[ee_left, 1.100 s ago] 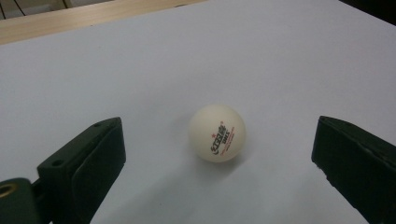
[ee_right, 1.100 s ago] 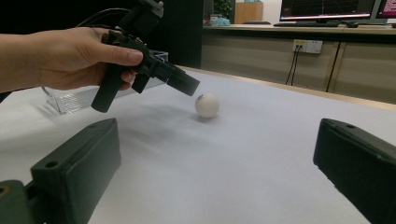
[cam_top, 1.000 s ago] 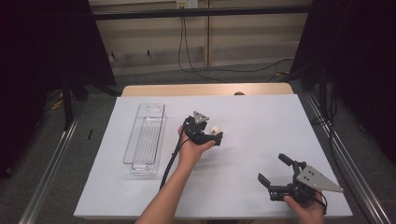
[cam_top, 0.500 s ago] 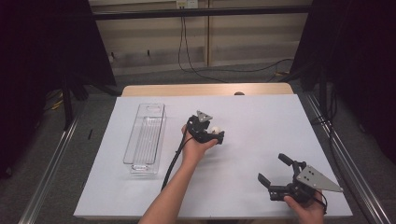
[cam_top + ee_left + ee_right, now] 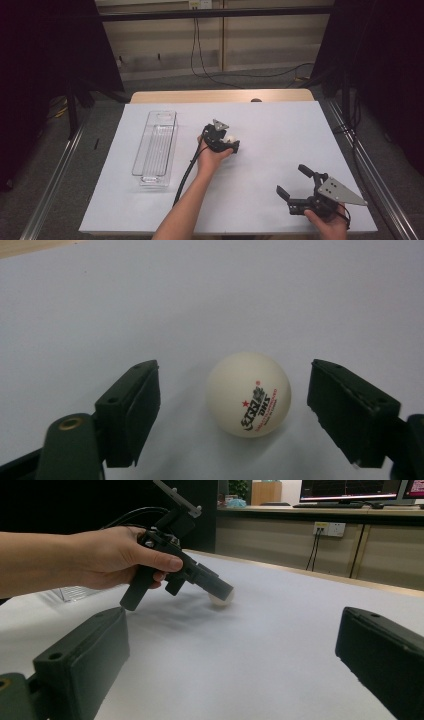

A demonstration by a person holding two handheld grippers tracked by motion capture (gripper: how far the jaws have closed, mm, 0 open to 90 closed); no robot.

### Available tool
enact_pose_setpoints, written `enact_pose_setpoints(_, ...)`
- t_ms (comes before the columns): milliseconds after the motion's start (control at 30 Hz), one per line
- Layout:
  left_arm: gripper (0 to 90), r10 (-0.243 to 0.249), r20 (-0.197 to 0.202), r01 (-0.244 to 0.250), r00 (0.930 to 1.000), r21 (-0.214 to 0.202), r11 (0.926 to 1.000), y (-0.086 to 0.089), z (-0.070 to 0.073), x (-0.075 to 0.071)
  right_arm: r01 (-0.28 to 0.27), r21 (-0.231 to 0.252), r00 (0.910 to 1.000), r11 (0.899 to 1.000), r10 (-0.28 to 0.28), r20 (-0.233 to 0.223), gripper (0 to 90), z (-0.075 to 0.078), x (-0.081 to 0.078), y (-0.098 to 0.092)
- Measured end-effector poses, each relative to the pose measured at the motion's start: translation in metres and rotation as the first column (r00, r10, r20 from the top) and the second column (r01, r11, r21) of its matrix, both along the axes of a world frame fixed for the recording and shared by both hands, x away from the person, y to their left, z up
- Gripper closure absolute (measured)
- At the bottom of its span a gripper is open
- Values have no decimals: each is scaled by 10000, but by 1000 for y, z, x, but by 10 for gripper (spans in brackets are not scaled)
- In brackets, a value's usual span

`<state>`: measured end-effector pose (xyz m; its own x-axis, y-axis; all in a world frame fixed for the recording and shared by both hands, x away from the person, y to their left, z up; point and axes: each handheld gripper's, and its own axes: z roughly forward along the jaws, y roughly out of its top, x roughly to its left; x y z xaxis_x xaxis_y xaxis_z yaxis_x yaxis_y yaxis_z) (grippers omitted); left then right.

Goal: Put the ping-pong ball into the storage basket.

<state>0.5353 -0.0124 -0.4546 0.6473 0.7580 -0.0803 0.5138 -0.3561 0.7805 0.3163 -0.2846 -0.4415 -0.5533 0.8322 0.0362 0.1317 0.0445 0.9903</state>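
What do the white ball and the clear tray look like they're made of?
The white ball looks like matte, lightweight plastic, a table tennis ball judging by its printed red star logo. The clear tray seems hard transparent plastic, possibly acrylic: the table shows through its glossy walls.

Left forearm enters from bottom centre of high view, reaches up to frame middle; left hand [image 5: 212, 157] wraps left gripper [image 5: 231, 145], tilted down toward surface. Its 2 jaws just been closing, gaps remain on both sides. Right hand [image 5: 325, 222] at lower right holds right gripper [image 5: 295, 181], jaws wide apart, nothing between.
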Motion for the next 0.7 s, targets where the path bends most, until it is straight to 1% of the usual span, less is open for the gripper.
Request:
enact_pose_setpoints(33, 232, 71, -4, -72, 10000, -210, 9998, -1, -1, 0, 4, 7, 10000, 10000, -4, 0, 5, 0, 0, 0)
enact_pose_setpoints(100, 246, -2, -130, 4, 9999, 118, 9999, 0, -1, 1, -11, 13, 10000, 10000, 11, -18, 5, 0, 0, 0)
enact_pose_setpoints(133, 250, -100, -146, 99, 9998, -41, 9999, 0, -2, 2, 4, 49, 10000, 10000, -3, -45, 5, 0, 0, 0)
enact_pose_setpoints(167, 255, 25, -163, -26, 9999, -66, 10000, -1, -2, 2, -2, 44, 10000, 10000, 2, -44, 5, 0, 0, 0)
enact_pose_setpoints(200, 262, -82, -151, 80, 9999, -150, 9999, -1, -3, 2, 3, 25, 10000, 10000, -3, -38, 5, 0, 0, 0)
enact_pose_setpoints(233, 277, -187, -153, 187, 9997, 18, 9998, -1, -3, 2, 7, 29, 10000, 10000, -7, -42, 5, 0, 0, 0)
enact_pose_setpoints(267, 289, -115, -162, 115, 9998, -6, 9999, -2, -4, 2, 21, 41, 10000, 10000, -21, -44, 6, 0, 0, 0)
enact_pose_setpoints(300, 294, -201, -148, 202, 9997, 69, 9998, -2, -4, 2, 52, 90, 10000, 9999, -51, -48, 6, 0, 0, 0)
enact_pose_setpoints(333, 305, -186, -185, 186, 9997, -43, 9998, -3, -5, 2, 32, 56, 10000, 10000, -32, -49, 6, 0, 0, 0)
enact_pose_setpoints(367, 317, -129, -188, 130, 9997, 64, 9999, -4, -5, 2, 13, 38, 10000, 10000, -13, -42, 6, 0, 0, 0)
enact_pose_setpoints(400, 335, -236, -210, 240, 9995, 180, 9996, -3, -5, 2, 1, 23, 10000, 10000, -1, -46, 6, 0, 0, -1)
enact_pose_setpoints(467, 359, -109, -287, 105, 9995, -117, 9999, -5, -7, 2, -13, 63, 10000, 10000, 13, -18, 5, 0, 0, -1)
enact_pose_setpoints(500, 374, -427, -332, 432, 9985, 165, 9989, -2, -6, 4, 30, 101, 10000, 9999, -29, -30, 6, 0, 0, 0)
enact_pose_setpoints(533, 382, -277, -380, 286, 9989, 222, 9993, -3, -6, 3, 24, 117, 10000, 9999, -23, -39, 5, 0, 0, -1)
enact_pose_setpoints(567, 395, -171, -375, 172, 9992, 30, 9998, -4, -7, 3, 13, 77, 10000, 10000, -13, -26, 5, 0, 0, -1)
enact_pose_setpoints(600, 411, -181, -409, 182, 9990, 18, 9998, -4, -7, 3, 46, 118, 10000, 9999, -46, -37, 6, 0, 0, -1)
enact_pose_setpoints(633, 428, -307, -418, 304, 9987, -81, 9995, -3, -7, 4, 34, 117, 10000, 9999, -34, -41, 6, 0, 0, -1)
enact_pose_setpoints(700, 476, -251, -444, 242, 9987, -207, 9995, -4, -6, 3, 72, 158, 10000, 9998, -71, -46, 6, 0, 0, 0)
